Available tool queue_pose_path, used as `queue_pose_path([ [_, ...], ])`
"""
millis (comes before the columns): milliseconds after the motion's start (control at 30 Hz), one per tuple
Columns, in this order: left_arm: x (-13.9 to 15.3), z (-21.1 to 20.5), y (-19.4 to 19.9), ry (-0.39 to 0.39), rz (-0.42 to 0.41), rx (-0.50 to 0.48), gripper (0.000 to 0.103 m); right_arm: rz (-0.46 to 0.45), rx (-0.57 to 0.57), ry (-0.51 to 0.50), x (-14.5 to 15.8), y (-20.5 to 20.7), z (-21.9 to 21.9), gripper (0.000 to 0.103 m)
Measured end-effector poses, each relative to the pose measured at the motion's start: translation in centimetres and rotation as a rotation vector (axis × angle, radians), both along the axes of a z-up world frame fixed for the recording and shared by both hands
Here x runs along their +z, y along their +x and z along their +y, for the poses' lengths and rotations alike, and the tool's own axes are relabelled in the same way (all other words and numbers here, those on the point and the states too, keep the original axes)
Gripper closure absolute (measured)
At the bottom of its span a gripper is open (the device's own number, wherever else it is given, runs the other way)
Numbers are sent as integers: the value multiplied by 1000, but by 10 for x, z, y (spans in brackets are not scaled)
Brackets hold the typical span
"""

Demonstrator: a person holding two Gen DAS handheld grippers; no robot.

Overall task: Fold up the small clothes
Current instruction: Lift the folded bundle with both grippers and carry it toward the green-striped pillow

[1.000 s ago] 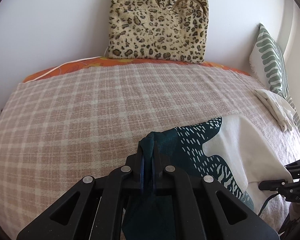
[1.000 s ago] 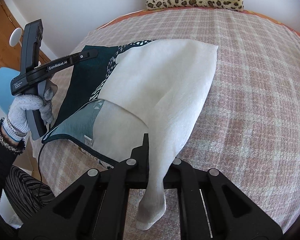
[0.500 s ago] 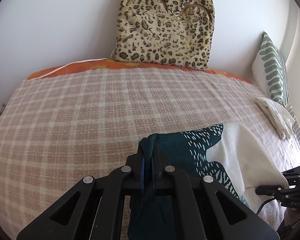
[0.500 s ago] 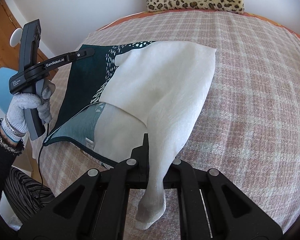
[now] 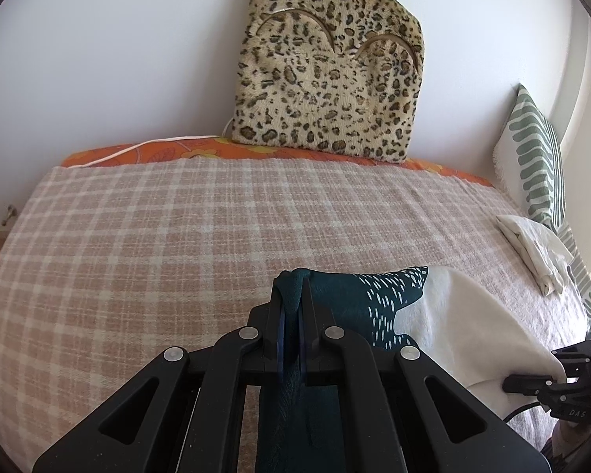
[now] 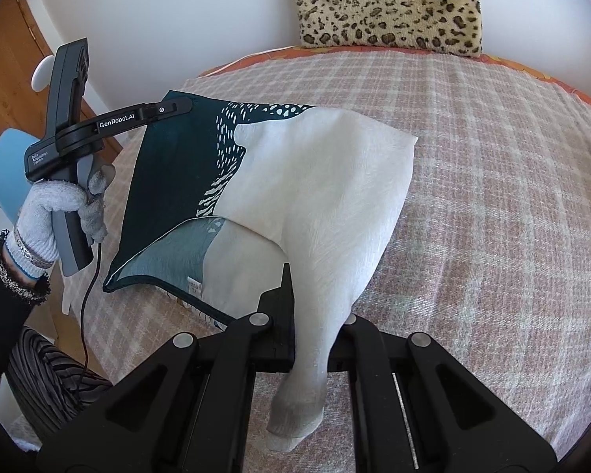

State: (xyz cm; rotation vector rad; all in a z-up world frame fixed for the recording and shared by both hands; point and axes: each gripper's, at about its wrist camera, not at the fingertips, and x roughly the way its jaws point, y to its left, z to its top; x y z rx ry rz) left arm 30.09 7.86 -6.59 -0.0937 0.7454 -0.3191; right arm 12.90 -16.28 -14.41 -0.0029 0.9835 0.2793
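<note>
Cloth [image 6: 319, 181] raised slightly higher than before, left gripper [image 5: 292, 307] and right gripper [image 6: 315, 295] clamping corners.

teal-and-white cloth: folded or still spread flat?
Partly folded. The teal-and-white printed cloth is doubled over, its paler underside showing below the top layer, both near corners pinched in the left gripper and right gripper.

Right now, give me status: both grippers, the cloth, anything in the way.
Left gripper shut on the cloth's teal corner. Right gripper shut on its white corner. Cloth lifted, folded over above the checked blanket. Folded white cloth far off; nothing in the way.
</note>
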Motion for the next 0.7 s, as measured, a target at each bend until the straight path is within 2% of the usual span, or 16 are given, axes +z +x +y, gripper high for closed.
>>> queue_pose_path([
  [333,17,-14,-15,-8,-46,-16,100,-45,10,-35,21,-21,12,98],
  [700,45,-56,-29,-23,-108,-70,100,-115,-17,-78,57,-52,-11,98],
])
